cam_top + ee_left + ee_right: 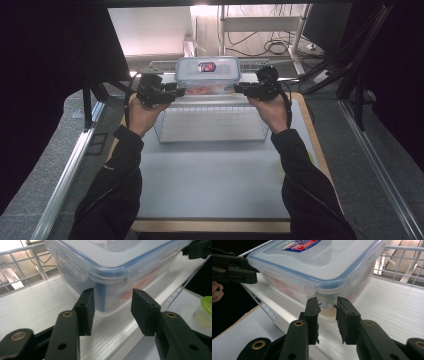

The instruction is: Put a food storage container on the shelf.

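A clear plastic box [207, 75] with a blue-rimmed lid and a red label rests on the white top board [212, 100] of a wire rack. Something reddish lies inside it. My left gripper [181, 91] is at the box's left end and my right gripper [237, 88] at its right end. In the left gripper view the jaws [112, 296] stand apart just short of a lower corner of the box [117, 267]. In the right gripper view the jaws [327, 302] leave a narrower gap in front of the box [312, 267], with no pad pressing on it.
The wire rack [212, 125] stands at the back of a grey mat [210, 175]. A wire rail [22, 260] runs along the rack's far edge. A small green-lidded tub [203, 310] sits on the mat to the right. Cables and a dark monitor lie behind.
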The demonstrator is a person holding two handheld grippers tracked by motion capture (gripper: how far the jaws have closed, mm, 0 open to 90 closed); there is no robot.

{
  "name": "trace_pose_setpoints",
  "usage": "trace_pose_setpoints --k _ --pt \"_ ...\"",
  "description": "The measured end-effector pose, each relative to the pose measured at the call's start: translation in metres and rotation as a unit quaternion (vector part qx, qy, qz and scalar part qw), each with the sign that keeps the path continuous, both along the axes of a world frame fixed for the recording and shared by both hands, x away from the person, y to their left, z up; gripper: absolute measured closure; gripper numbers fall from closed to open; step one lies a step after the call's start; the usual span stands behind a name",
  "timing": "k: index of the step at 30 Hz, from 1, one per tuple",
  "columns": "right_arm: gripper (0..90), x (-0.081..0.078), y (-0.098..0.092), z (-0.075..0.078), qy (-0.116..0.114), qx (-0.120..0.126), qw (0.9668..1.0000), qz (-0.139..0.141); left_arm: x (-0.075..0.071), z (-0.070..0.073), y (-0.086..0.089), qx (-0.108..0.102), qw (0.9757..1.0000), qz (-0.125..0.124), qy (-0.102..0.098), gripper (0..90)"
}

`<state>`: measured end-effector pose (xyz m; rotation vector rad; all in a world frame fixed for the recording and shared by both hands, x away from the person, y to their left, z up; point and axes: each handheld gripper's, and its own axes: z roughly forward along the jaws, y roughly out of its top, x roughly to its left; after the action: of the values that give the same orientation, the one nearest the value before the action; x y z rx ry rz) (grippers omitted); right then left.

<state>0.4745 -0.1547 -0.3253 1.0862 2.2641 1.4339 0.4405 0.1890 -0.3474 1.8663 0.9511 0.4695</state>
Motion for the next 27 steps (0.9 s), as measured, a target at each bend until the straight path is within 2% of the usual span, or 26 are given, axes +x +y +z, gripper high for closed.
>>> trace_pose_setpoints --k 6,10,13,17,22,27 --pt "58.4 -0.015 0.0 -0.001 -0.017 -0.003 0.9997 0.015 -0.018 -0.007 -0.002 -0.005 0.9998 -0.016 -0.01 39.9" --pt "50.5 -0.027 0.0 -0.003 -0.027 -0.011 0.9992 0.027 -0.032 -0.015 -0.001 -0.001 0.9995 -0.023 -0.02 32.7" --pt "46.3 -0.034 -0.001 -0.006 -0.029 -0.013 0.999 0.032 -0.042 -0.022 0.0 -0.003 0.9996 -0.021 -0.017 28.2" --pt "41.8 -0.044 -0.003 -0.013 -0.032 -0.02 0.9983 0.044 -0.055 -0.031 0.005 0.005 0.9997 -0.019 -0.016 24.6" --pt "35.6 -0.058 -0.005 -0.023 -0.042 -0.036 0.9968 0.057 -0.071 -0.04 0.011 -0.011 0.9995 -0.027 -0.014 20.6" --pt "30.0 -0.069 -0.004 -0.033 -0.05 -0.046 0.9954 0.068 -0.083 -0.051 0.011 -0.022 0.9991 -0.037 0.001 18.0"
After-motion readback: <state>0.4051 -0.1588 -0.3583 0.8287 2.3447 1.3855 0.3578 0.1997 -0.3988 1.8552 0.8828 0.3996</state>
